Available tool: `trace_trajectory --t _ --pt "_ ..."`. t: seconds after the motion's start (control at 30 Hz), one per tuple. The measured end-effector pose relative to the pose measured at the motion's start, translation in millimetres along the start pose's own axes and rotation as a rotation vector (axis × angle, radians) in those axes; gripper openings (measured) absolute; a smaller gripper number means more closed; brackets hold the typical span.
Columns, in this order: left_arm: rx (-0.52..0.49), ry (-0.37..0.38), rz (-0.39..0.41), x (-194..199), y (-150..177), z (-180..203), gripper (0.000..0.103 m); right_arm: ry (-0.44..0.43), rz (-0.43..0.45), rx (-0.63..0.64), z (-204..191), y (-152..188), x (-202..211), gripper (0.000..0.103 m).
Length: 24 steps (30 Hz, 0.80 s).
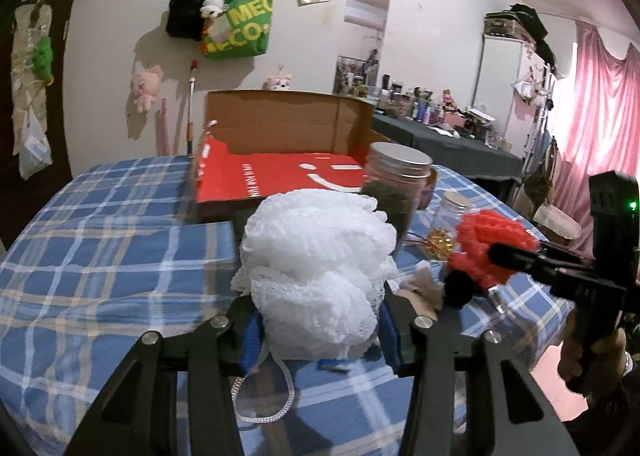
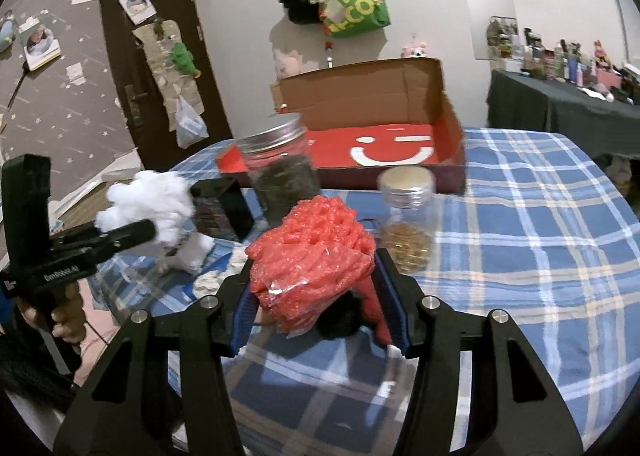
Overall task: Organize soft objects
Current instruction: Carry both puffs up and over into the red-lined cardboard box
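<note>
While the open cardboard box with the red printed interior (image 1: 280, 171) lies on the bench covered with a blue plaid cloth (image 1: 100, 240), both tongs are loaded in front of it. The left tongs (image 1: 320, 320) are clamped on the white mesh bath sponge (image 1: 316, 268), whose puffy body bulges up and forward between the two blue-lined fingers (image 1: 250, 340). A white cord loop (image 1: 264, 396) hangs from the sponge on the side away from the box, down toward the cloth. In the left wrist view the sponge sits directly on the near side of the box and covers part of its front edge.

The right tongs (image 2: 316, 292) are clamped on the red knitted soft toy (image 2: 316, 252), which is partly wrapped in clear plastic film; a black fuzzy part (image 2: 340, 316) of the toy shows low between the fingers. In the right wrist view the toy is also on the near side of the box, not inside it.

Between the toy and the box stand two containers. A tall clear jar with a silver screw lid and dark contents (image 2: 280, 171) stands just in front of the box's front wall. A shorter clear jar with a silver lid and golden contents (image 2: 406, 223) stands near the same wall, further along it toward the box's open end flap.

Neither soft object is inside the box; its red floor with the white smile print (image 2: 390, 151) shows bare. Whether either object touches the cloth cannot be told.
</note>
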<state>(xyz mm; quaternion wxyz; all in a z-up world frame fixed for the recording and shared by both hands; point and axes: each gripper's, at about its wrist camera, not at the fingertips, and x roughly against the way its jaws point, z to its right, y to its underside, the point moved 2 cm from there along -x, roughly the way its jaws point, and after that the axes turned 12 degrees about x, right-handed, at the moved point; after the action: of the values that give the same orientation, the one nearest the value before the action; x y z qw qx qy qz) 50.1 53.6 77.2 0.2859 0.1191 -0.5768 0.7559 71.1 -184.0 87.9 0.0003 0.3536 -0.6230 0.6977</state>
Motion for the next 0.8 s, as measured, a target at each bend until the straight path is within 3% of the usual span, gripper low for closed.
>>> trace_trajectory --t 0.37,0.6,0.8 --pt "0.097 -0.135 -0.061 5.5 -14.1 -55.9 0.05 0.098 -0.081 -0.059 40.3 6.1 6.4 0.052" --pt "0.056 -0.216 -0.098 -11.5 -27.3 -79.4 0.05 0.154 -0.144 -0.065 62.5 3.7 1.6 0.052" --pt "-0.014 -0.233 -0.168 -38.1 -38.6 -90.6 0.05 0.153 -0.199 -0.074 85.2 -5.5 -10.0 0.052"
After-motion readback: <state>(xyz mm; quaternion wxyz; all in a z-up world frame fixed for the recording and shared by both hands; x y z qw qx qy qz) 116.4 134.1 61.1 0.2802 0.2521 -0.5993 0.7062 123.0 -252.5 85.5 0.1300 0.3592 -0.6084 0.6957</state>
